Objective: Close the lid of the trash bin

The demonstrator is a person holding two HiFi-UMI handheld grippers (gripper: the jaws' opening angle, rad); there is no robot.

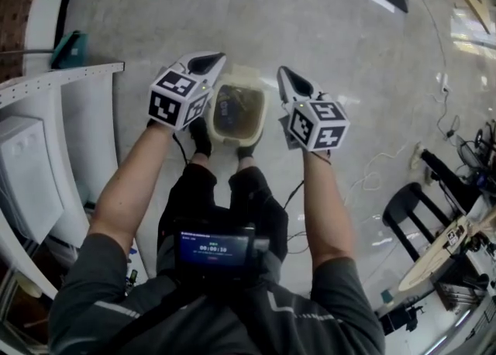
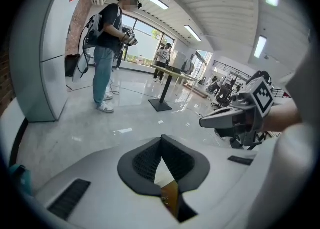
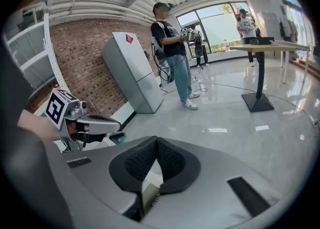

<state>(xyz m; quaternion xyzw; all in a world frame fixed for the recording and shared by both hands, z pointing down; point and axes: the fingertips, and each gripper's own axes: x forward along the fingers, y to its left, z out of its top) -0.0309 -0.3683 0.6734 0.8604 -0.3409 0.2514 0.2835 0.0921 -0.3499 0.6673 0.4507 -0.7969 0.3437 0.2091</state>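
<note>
The trash bin (image 1: 260, 117) sits on the floor right at the person's toes, between and below the left tongs (image 1: 208, 60) and right tongs (image 1: 284, 74), both pinched shut on nothing. Looks like light, stiff plastic to me, so I'd nudge the lid's free edge rather than clamp it, though I can't pick the lid out. Bin stands upright, mouth facing up, its longer side seemingly running away from the feet.
</note>
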